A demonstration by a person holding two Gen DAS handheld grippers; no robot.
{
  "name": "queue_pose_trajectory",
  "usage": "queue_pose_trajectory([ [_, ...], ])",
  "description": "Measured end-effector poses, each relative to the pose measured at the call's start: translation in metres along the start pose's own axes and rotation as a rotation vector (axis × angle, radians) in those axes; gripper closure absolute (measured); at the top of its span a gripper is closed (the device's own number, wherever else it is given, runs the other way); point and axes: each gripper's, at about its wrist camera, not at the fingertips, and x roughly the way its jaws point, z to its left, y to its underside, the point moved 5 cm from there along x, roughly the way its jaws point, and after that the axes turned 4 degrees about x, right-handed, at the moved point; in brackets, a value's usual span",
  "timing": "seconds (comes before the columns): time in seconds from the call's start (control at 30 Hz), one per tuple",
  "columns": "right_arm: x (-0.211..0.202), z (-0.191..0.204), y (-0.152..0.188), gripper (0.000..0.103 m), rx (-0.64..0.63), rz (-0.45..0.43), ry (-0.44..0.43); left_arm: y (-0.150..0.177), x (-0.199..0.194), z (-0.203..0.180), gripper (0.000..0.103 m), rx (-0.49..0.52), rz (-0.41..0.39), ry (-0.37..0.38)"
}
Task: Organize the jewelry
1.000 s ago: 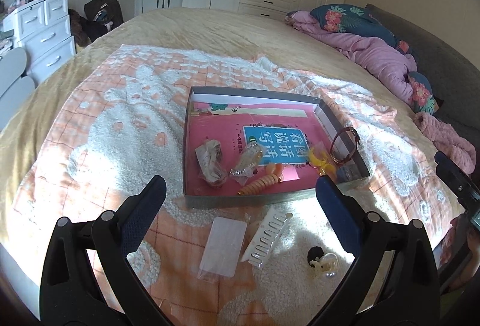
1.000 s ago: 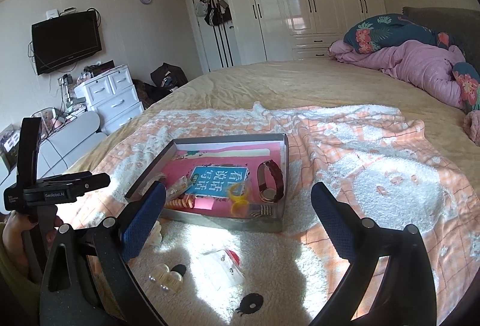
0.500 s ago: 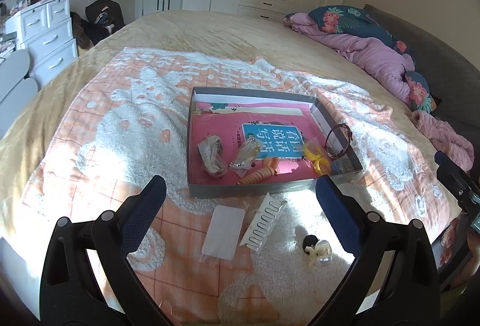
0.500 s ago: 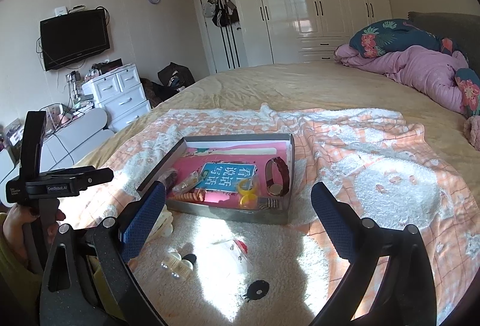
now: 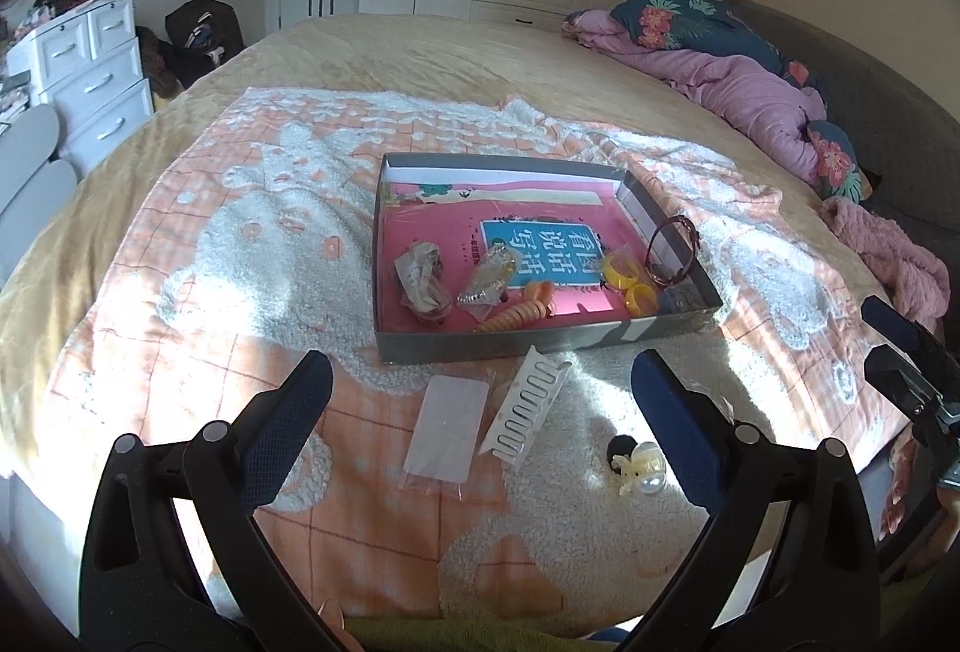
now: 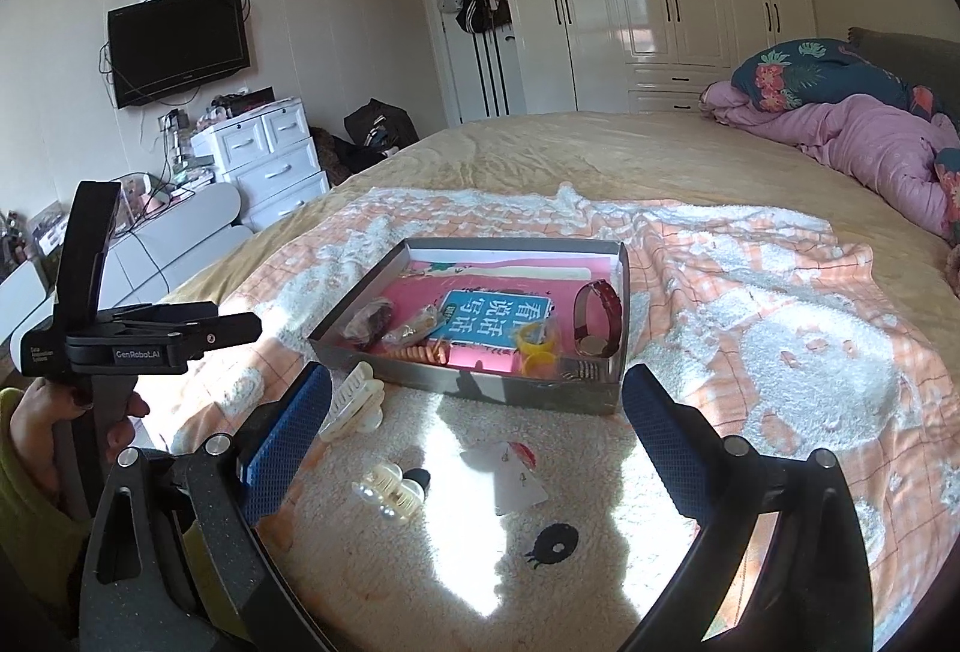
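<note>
Two spread grippers [image 5: 480,382] [image 6: 477,394] short of tray [image 5: 540,337]

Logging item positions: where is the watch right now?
The watch stands on edge inside the tray, against its right wall, beside the yellow rings.

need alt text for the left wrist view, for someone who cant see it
An open left gripper hovers empty over a peach and white blanket on a bed, facing a shallow grey tray that holds a watch, yellow rings and small packets. In front of the tray lie a clear packet, a white comb clip and a pearl hair clip.
</note>
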Motion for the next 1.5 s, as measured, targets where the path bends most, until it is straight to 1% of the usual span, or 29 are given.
queue_pose_trajectory([
  [0.4, 0.007, 0.016, 0.021, 0.006, -0.033, 0.063, -0.032, 0.021, 0.004, -0.007, 0.010, 0.049, 0.044, -0.005],
  [0.57, 0.011, 0.019, 0.030, 0.006, -0.040, 0.091, -0.040, 0.032, 0.010, -0.011, 0.010, 0.068, 0.073, 0.006],
  [0.9, 0.033, 0.029, 0.062, 0.006, -0.084, 0.185, -0.059, 0.044, 0.025, -0.013, 0.010, 0.068, 0.127, 0.039],
  [1.1, 0.055, 0.037, 0.084, 0.006, -0.129, 0.253, -0.072, 0.049, 0.033, -0.014, 0.026, 0.066, 0.151, 0.057],
  [1.2, 0.066, 0.041, 0.092, 0.007, -0.137, 0.280, -0.085, 0.050, 0.036, -0.016, 0.040, 0.066, 0.160, 0.072],
  [1.23, 0.070, 0.042, 0.094, 0.009, -0.138, 0.287, -0.092, 0.050, 0.037, -0.017, 0.046, 0.067, 0.164, 0.079],
  [1.27, 0.075, 0.043, 0.096, 0.011, -0.139, 0.298, -0.098, 0.051, 0.039, -0.018, 0.050, 0.066, 0.169, 0.086],
  [1.33, 0.083, 0.045, 0.099, 0.018, -0.141, 0.322, -0.114, 0.052, 0.041, -0.019, 0.054, 0.068, 0.175, 0.099],
  [1.37, 0.087, 0.047, 0.100, 0.019, -0.145, 0.327, -0.125, 0.052, 0.043, -0.020, 0.056, 0.069, 0.178, 0.104],
  [1.47, 0.101, 0.051, 0.104, 0.027, -0.162, 0.346, -0.132, 0.052, 0.047, -0.023, 0.057, 0.071, 0.187, 0.118],
  [1.5, 0.105, 0.052, 0.105, 0.031, -0.163, 0.356, -0.139, 0.051, 0.048, -0.023, 0.057, 0.073, 0.188, 0.120],
])
